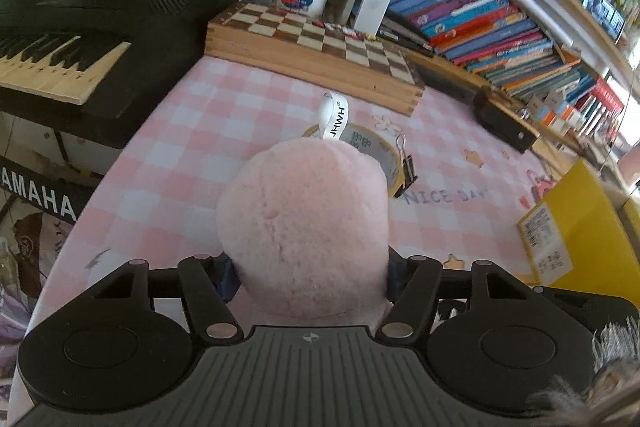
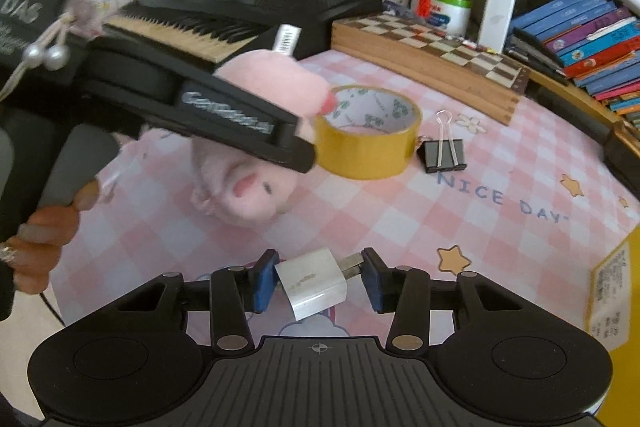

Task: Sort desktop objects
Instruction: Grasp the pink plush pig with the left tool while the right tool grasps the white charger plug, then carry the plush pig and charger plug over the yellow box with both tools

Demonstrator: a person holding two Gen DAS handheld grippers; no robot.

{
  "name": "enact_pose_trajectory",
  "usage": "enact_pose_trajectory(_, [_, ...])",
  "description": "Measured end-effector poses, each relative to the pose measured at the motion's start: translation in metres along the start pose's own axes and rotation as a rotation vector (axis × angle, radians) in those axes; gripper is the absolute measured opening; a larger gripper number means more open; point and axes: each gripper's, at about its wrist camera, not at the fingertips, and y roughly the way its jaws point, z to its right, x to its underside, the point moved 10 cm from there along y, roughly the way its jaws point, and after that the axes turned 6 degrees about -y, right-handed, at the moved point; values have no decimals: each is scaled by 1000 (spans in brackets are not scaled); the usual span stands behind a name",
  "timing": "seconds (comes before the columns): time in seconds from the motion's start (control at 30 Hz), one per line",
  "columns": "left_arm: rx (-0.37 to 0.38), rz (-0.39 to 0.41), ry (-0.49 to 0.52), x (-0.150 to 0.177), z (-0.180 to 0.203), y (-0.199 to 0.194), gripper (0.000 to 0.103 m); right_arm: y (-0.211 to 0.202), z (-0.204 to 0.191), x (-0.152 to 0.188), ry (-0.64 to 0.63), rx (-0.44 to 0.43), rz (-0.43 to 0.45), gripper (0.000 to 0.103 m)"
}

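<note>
Pink plush toy [image 1: 304, 227]: short, fuzzy cloth pile, matt; a glossy white ribbon tag at its top.
Tape roll [image 2: 368, 135]: smooth, shiny yellow plastic film on a printed paper-like core.
Binder clip [image 2: 442, 155]: matt black body, thin bright wire handles of metal.
Charger plug [image 2: 314, 281]: smooth white plastic, slightly glossy, with dull metal prongs.
Right hand-held gripper [image 2: 316, 279]: matt black plastic, ribbed on the lower housing; blue, rubbery-looking pads; bright metal pivot pins.
Desk [image 2: 460, 227]: covered by a smooth pink-and-white checked sheet with a soft sheen.
Chessboard box [image 1: 316, 51]: wood, satin finish, visible grain.
Keyboard [image 1: 80, 23]: matt black plastic casing.
</note>
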Motion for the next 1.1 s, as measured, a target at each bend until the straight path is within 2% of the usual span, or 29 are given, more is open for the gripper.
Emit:
enact_pose_trajectory(0.3, [76,63,-55,-1,-2,-53,62,-42,11,-6,91,54,57,44])
enact_pose_trajectory(0.57, [139,99,-59,11,-2,-97,62,-79,-1,-3,134,83,88,44])
enact_pose_trajectory(1.1, [207,90,-32,66,-8,-165,62,-135,-41,36,256,116,78,44])
